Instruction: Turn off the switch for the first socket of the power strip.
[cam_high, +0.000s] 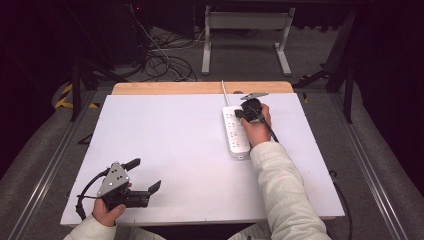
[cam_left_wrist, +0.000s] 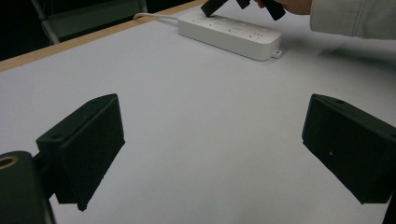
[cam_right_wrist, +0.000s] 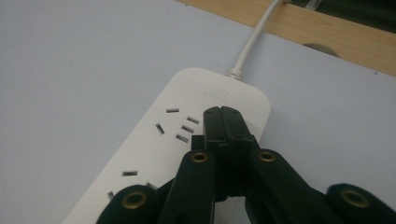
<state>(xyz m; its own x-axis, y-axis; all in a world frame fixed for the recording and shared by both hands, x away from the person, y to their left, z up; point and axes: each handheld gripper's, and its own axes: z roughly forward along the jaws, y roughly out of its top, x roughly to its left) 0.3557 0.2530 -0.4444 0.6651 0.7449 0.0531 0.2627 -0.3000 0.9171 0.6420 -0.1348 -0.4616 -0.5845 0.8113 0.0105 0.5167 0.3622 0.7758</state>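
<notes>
A white power strip (cam_high: 235, 131) lies on the right half of the white table top (cam_high: 175, 145), with its cord (cam_high: 224, 92) running off the far edge. My right gripper (cam_high: 240, 114) is shut, jaws pressed together with nothing between them. In the right gripper view its tips (cam_right_wrist: 222, 112) sit over the far end of the strip (cam_right_wrist: 154, 154), beside a group of socket slots. My left gripper (cam_high: 146, 174) stands open at the near left of the table. Its jaws hold nothing in the left gripper view (cam_left_wrist: 212, 149), where the strip (cam_left_wrist: 229, 31) lies far ahead.
A bare wooden edge (cam_high: 200, 88) runs along the table's far side. Beyond it are a white frame's legs (cam_high: 245, 45) and loose cables on the floor (cam_high: 165, 60). A black cable (cam_high: 272, 132) trails from the right gripper along the sleeve.
</notes>
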